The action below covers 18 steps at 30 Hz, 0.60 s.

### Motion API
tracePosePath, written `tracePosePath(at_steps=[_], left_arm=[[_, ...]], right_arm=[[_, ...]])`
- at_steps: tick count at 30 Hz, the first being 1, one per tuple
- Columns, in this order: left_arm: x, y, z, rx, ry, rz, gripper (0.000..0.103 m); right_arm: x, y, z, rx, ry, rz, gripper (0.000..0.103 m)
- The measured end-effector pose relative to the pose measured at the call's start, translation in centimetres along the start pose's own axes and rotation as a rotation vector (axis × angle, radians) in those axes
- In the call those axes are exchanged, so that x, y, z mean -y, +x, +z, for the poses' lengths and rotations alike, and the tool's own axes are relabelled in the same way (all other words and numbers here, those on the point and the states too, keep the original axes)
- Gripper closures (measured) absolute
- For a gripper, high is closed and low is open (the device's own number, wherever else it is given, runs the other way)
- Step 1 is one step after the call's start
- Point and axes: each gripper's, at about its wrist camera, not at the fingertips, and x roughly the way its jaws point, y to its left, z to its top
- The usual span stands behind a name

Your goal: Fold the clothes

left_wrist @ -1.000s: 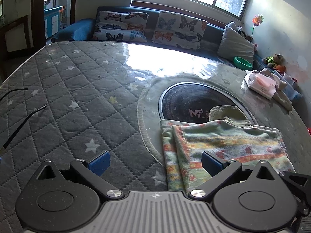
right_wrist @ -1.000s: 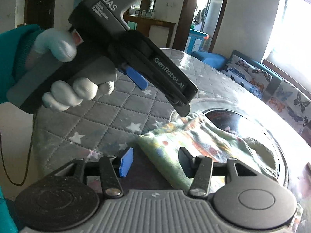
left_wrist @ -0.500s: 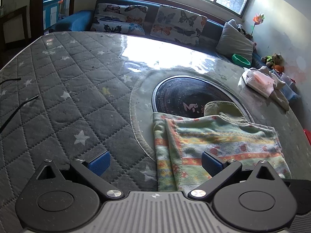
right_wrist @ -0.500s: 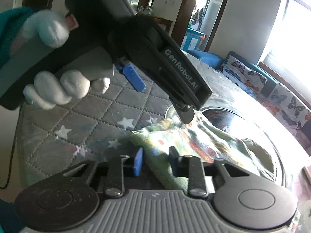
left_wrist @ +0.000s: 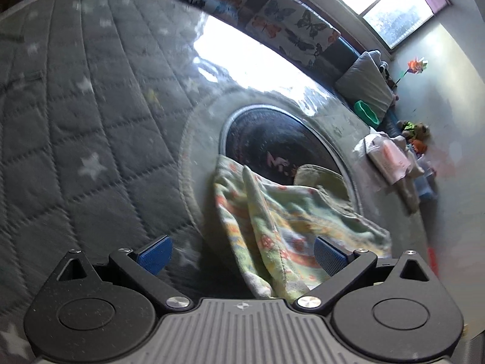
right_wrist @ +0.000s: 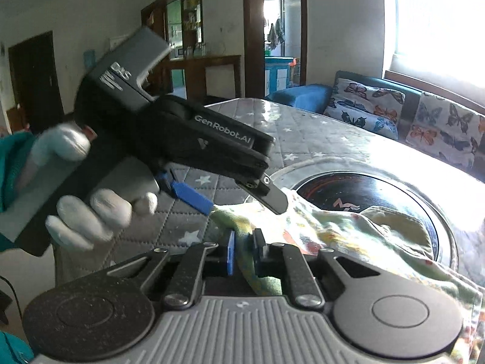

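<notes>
A green-and-yellow patterned garment (left_wrist: pixel 291 212) lies bunched on the table, partly over the dark round glass inset (left_wrist: pixel 272 139). In the right wrist view my right gripper (right_wrist: pixel 244 251) is closing, and its pads pinch the near edge of the garment (right_wrist: pixel 348 233), which rises off the table there. My left gripper (left_wrist: pixel 242 251) stands open, and a raised fold of the garment runs between its wide-apart fingers without touching the pads. From the right wrist view the left gripper (right_wrist: pixel 239 203) hangs just above the same edge, held by a gloved hand (right_wrist: pixel 100 212).
The table wears a grey quilted cover with stars (left_wrist: pixel 75 121). A stack of folded clothes (left_wrist: pixel 391 157) sits at its far right edge. Behind the table are a sofa with butterfly cushions (right_wrist: pixel 379 103) and a green bowl (left_wrist: pixel 368 110).
My right gripper's jaws closed onto the garment's near edge and lifted it slightly. The garment went from flat to bunched. My left gripper rolled and stayed open.
</notes>
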Motion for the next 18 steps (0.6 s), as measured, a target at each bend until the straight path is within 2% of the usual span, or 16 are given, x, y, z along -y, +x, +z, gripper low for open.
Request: tracePosePath(at_steps=[4, 7, 9, 10, 11, 12, 15, 18], left_arm=[[0.7, 0.8, 0.1, -0.017, -0.01, -0.036, 0.011], [1.1, 1.6, 0.0, -0.053, -0.027, -0.078, 0.032], [1.0, 2.3, -0.2, -0.081, -0.046, -0.105, 0.059], [0.9, 2.5, -0.3, -0.086, -0.052, -0.112, 0.064], [0.7, 2.7, -0.5, -0.087, -0.057, -0.114, 0.075], [0.5, 2.8, -0.5, -0.087, -0.059, -0.113, 0.081], [0.2, 2.9, -0.6, -0.086, -0.057, -0.113, 0.087], [0.1, 2.8, -0.7, -0.082, -0.047, -0.113, 0.088]], right_arm=[[0.0, -0.5, -0.2, 0.02, 0.022, 0.003, 0.093], [-0.4, -0.9, -0.4, 0.027, 0.03, 0.01, 0.094], [-0.4, -1.1, -0.6, 0.027, 0.026, 0.02, 0.094], [-0.4, -1.0, -0.8, 0.025, 0.026, 0.023, 0.094], [-0.3, -1.0, -0.9, 0.021, 0.026, 0.022, 0.094], [0.0, -1.1, -0.9, 0.018, 0.027, 0.025, 0.093], [1.0, -1.9, -1.3, 0.024, 0.055, 0.017, 0.086], [2.6, -2.8, -2.0, 0.028, 0.097, -0.037, 0.077]])
